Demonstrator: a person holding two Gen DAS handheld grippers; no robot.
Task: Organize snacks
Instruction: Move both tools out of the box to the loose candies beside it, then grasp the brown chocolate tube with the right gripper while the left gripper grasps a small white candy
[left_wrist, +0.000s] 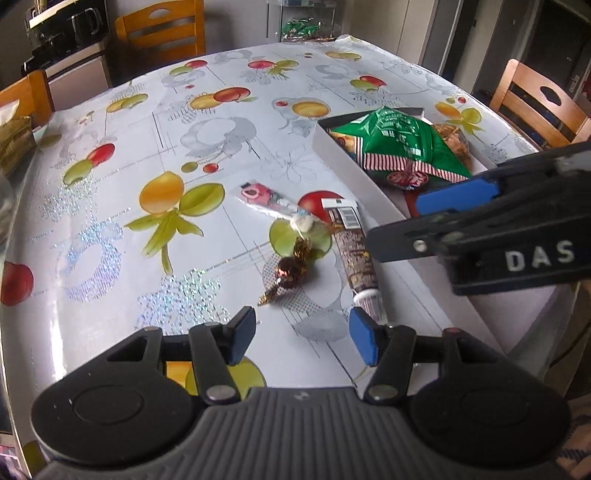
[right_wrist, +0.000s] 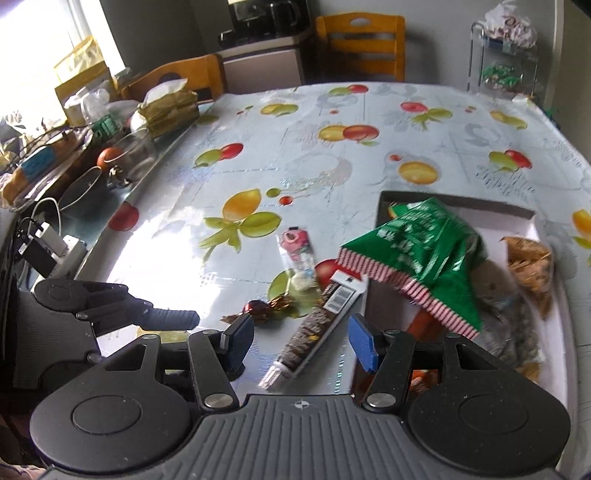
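Left wrist view: the left gripper (left_wrist: 303, 338) hangs low over the fruit-print surface (left_wrist: 155, 122) with its fingers spread wide and nothing between them. Just ahead at 12 o'clock lies a foil-wrapped candy (left_wrist: 291, 271); a brown snack stick (left_wrist: 356, 254) lies at 1 o'clock, its near end just beside the blue right pad. A pink-printed clear packet (left_wrist: 273, 203) lies beyond the candy. At 2 o'clock a white tray (left_wrist: 343, 155) holds a green snack bag (left_wrist: 402, 146) lying on other snacks. The right gripper (left_wrist: 424, 221) reaches in from 3 o'clock over the tray's near end, fingers apart.

Right wrist view: the right gripper (right_wrist: 301, 339) is spread wide and empty, with the brown snack stick (right_wrist: 321, 325) lying on the surface between its fingers. The foil-wrapped candy (right_wrist: 260, 308) sits at 11 o'clock, the pink-printed packet (right_wrist: 297, 251) at 12. The green snack bag (right_wrist: 424, 254) overhangs the white tray (right_wrist: 554, 277) at 1 o'clock. The left gripper (right_wrist: 173, 319) enters from 9 o'clock.
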